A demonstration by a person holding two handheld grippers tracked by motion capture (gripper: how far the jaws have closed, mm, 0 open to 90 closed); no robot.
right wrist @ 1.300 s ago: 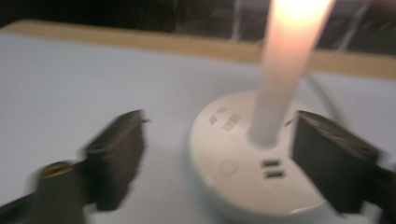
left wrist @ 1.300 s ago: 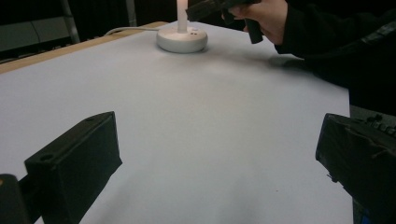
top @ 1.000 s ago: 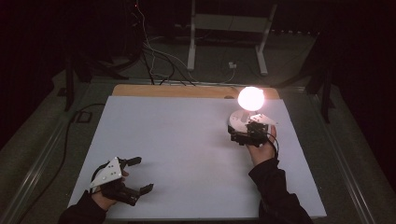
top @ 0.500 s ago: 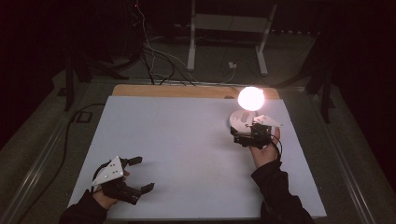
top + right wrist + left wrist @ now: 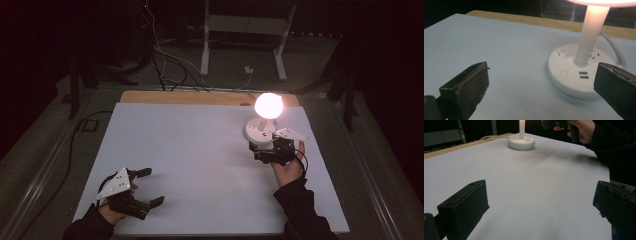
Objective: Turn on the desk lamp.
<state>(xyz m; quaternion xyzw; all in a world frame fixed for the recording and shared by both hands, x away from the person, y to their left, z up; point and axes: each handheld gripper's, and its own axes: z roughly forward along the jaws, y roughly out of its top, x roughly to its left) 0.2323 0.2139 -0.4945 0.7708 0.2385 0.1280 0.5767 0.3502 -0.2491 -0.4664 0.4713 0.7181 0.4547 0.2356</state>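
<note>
A lit lamp (image 5: pixel 268 106) stands at the far right of the white surface (image 5: pixel 200 150), on a round white base (image 5: pixel 576 75) with sockets and a button. The right gripper (image 5: pixel 270 150) sits just in front of the base, jaws spread wide, grasping nothing. The left gripper (image 5: pixel 145 187) rests near the front left corner, released too.

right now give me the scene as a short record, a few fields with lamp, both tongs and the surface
lamp: lit, white desk lamp on a round base with sockets, USB ports and a button, far right of the sheet
right tongs: open, just in front of the lamp base, not touching it
left tongs: open, holding nothing, near left corner
surface: white sheet over a wooden table
cable: white cord leaves the base rearward
</note>
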